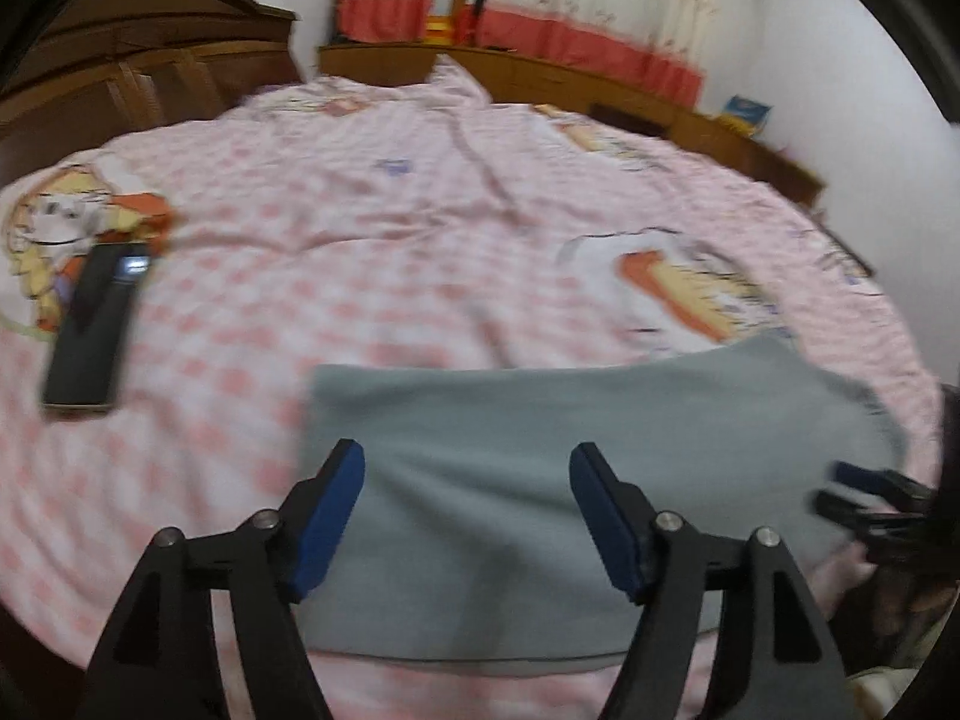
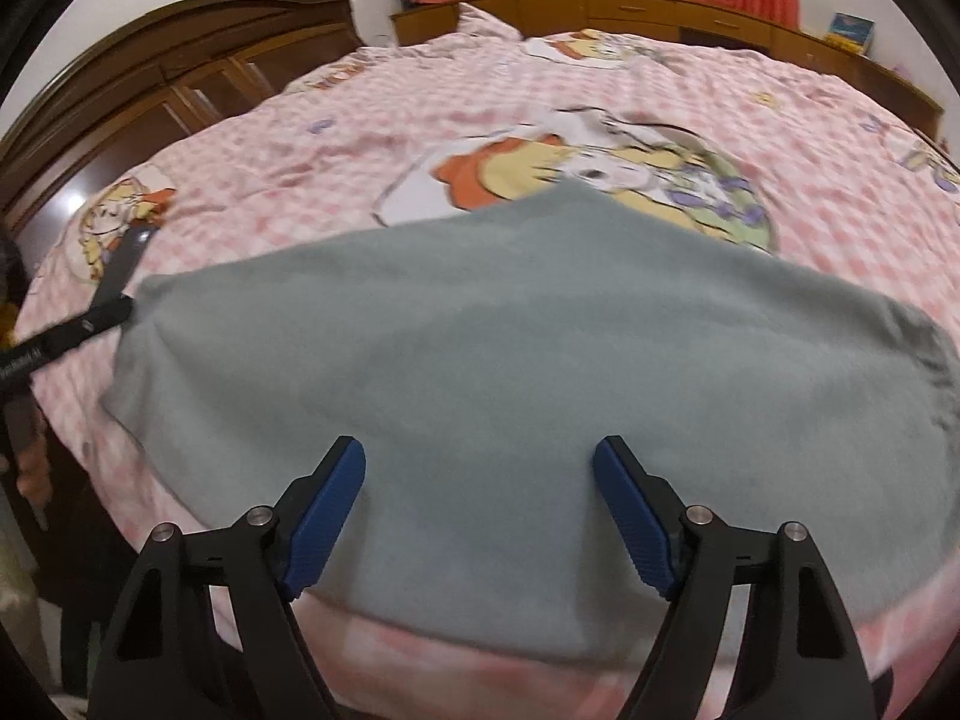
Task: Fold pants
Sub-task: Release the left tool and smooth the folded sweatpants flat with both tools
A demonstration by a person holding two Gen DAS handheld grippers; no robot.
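Pants [image 2: 510, 372] lie as a flat grey folded slab at the near edge of the bed [image 1: 420, 228], within reach for another fold. Left gripper [image 1: 465, 516] and right gripper [image 2: 480, 510] hover above, both released, nothing between the jaws. Phone [image 1: 96, 330] sits far left, clear of the cloth.

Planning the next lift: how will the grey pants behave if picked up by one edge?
The grey pants would probably droop, since they lie limp and follow the bed. The fuzzy-looking cloth seems unlikely to slip. The folded stack may come apart.
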